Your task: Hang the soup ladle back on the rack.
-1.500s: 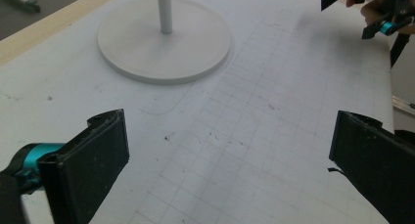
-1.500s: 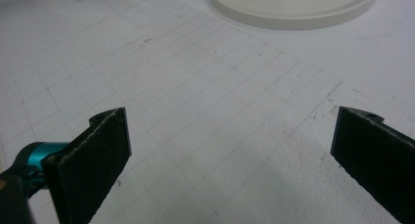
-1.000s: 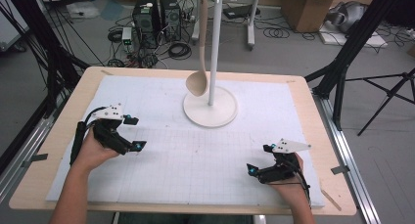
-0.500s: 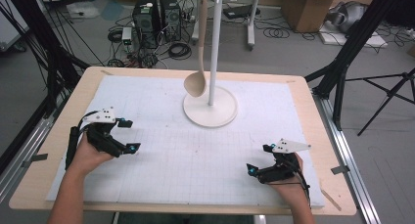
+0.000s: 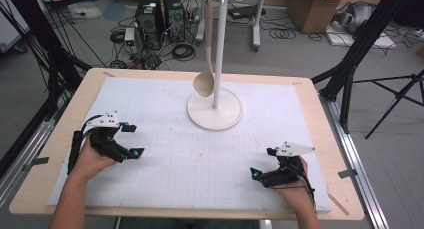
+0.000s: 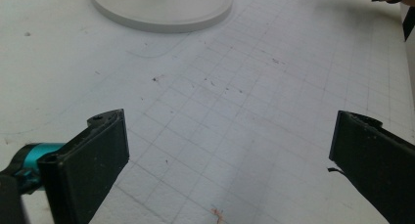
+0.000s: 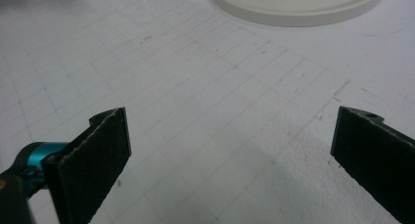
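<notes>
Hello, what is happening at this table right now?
A person holds a gripper in each hand, low over the white gridded mat. The left gripper and the right gripper are both open and hold nothing. Farther back stands a white rack, and a wooden spoon hangs from its top beside the pole. Neither gripper touches the spoon or the rack.

Beyond my tabletop (image 5: 60, 139), a grey floor (image 5: 280, 59). At 11 o'clock: black computer towers (image 5: 160, 14) amid tangled cables (image 5: 182, 51). At 1 o'clock: cardboard boxes (image 5: 312, 6). At 3 o'clock: black tripod legs (image 5: 395, 96). At 9 o'clock: dark frame struts (image 5: 47, 49).
</notes>
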The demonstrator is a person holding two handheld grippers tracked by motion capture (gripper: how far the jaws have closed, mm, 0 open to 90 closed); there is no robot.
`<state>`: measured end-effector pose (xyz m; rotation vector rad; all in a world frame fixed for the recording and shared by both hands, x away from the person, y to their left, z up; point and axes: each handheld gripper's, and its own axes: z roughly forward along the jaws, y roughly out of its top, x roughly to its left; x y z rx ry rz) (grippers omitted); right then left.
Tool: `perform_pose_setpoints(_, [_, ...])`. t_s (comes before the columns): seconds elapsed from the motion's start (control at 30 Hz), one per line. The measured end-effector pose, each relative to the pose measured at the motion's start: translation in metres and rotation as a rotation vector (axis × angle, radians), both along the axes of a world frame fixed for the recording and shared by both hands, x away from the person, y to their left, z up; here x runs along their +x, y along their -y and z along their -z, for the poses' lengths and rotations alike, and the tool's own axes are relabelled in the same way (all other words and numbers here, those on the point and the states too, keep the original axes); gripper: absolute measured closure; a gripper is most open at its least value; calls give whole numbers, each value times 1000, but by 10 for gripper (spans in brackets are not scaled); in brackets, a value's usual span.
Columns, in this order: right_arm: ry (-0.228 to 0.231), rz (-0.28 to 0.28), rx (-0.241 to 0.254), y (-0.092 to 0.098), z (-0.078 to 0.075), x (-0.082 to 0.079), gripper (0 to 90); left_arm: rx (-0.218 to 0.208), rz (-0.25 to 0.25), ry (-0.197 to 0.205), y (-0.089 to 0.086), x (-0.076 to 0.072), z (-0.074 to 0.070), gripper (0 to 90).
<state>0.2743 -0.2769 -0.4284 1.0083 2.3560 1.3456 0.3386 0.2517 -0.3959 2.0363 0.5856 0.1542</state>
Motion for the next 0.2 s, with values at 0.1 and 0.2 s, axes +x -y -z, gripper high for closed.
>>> perform_pose_setpoints(0.1, [3,-2,1,0,0,1,4,-1,1,-3,0,0,0,16])
perform_pose_setpoints(0.2, [0,-3,2,-1,0,1,4,-2,4,-3,0,0,0,16])
